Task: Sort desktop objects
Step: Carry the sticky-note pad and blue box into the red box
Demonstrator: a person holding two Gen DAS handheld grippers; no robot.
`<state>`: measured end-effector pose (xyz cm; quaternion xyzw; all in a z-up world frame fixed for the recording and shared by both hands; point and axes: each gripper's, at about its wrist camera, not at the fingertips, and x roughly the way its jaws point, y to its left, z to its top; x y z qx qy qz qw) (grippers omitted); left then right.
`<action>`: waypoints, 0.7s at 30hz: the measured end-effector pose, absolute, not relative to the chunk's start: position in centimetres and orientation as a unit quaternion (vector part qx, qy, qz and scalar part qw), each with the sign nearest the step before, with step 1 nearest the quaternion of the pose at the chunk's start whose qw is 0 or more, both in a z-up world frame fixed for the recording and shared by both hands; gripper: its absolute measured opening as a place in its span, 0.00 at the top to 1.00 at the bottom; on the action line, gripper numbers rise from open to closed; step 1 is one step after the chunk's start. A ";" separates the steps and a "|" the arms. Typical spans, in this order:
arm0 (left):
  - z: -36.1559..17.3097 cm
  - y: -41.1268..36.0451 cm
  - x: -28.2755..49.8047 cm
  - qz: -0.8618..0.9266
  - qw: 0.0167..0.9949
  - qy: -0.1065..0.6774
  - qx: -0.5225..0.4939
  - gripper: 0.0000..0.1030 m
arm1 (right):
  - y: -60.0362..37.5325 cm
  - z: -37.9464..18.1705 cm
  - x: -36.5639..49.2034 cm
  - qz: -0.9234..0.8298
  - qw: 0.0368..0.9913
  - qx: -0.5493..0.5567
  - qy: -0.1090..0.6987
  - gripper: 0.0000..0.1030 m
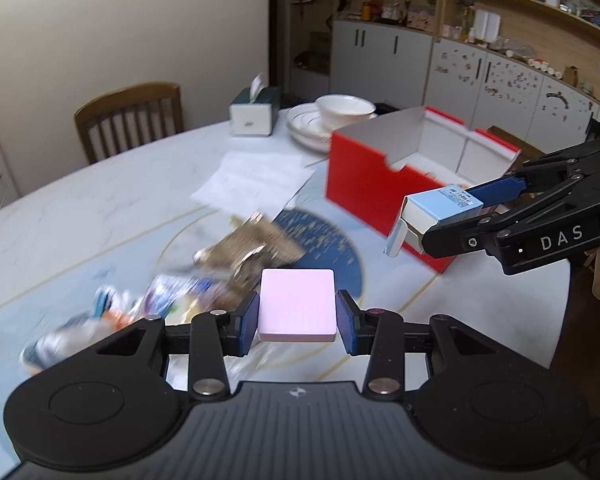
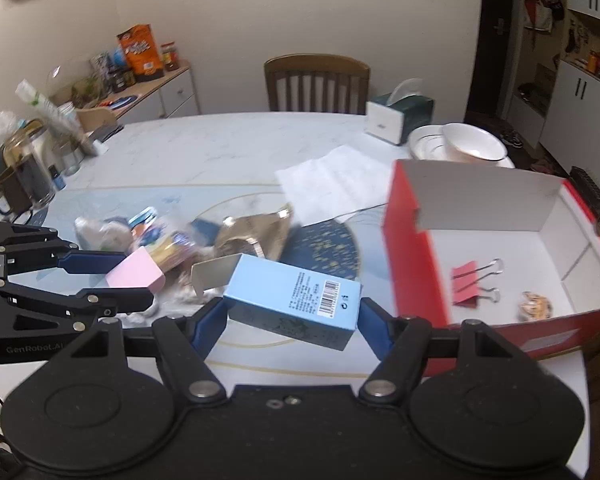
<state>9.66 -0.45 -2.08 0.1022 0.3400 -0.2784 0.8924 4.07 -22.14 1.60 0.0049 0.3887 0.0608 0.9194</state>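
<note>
My left gripper (image 1: 297, 316) is shut on a pink pad of sticky notes (image 1: 297, 305), held above the table; the same pad (image 2: 135, 274) shows at the left of the right wrist view. My right gripper (image 2: 292, 314) is shut on a light blue carton (image 2: 296, 298) with a barcode and an open end flap, also lifted; that carton (image 1: 436, 210) appears at the right in the left wrist view. An open red box (image 2: 410, 264) with a white inside stands to the right. It holds a red binder clip (image 2: 470, 282) and a small patterned item (image 2: 536, 306).
A blurred heap of wrappers and a gold foil bag (image 2: 256, 232) lies mid-table on the marble top (image 2: 220, 140). White paper (image 2: 336, 182), stacked plates with a bowl (image 2: 472, 144), a tissue box (image 2: 396, 118), a wooden chair (image 2: 316, 80) and jars (image 2: 24, 168) at far left surround it.
</note>
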 end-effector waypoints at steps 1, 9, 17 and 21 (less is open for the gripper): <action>-1.9 -1.2 9.8 -0.282 0.892 0.337 0.106 0.62 | -22.8 1.8 4.1 0.058 0.921 0.005 0.386 0.32; 0.0 -7.1 11.2 -0.306 0.893 0.308 0.121 0.62 | -28.6 2.8 4.5 0.033 0.927 0.013 0.373 0.32; 0.7 -13.8 12.2 -0.329 0.886 0.293 0.142 0.62 | -34.5 3.1 4.9 0.008 0.931 0.007 0.364 0.32; 0.7 -16.9 12.8 -0.338 0.881 0.293 0.152 0.62 | -37.7 3.2 5.5 -0.007 0.932 0.003 0.362 0.32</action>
